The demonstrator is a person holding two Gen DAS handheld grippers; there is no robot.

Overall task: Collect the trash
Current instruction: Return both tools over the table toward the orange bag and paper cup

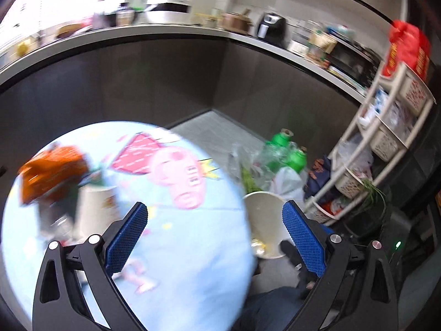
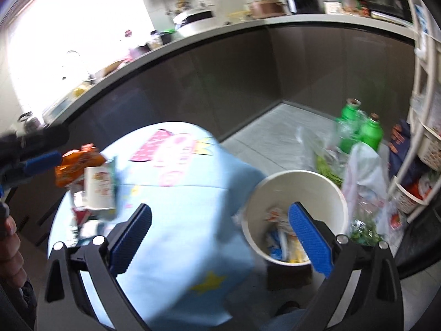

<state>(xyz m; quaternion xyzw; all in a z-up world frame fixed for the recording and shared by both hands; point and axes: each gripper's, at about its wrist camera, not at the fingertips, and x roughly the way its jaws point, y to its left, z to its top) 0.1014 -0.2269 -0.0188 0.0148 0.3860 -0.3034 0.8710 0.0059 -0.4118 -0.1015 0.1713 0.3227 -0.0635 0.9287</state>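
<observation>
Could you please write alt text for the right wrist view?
The open right gripper hovers between a round table with a blue cartoon cloth and a white bin holding wrappers. An orange packet and paper cup sit on the table.

Wrappers and cup lie on table, ahead-left of right gripper. Bin stands ahead-right on floor. Bottles behind bin.
</observation>
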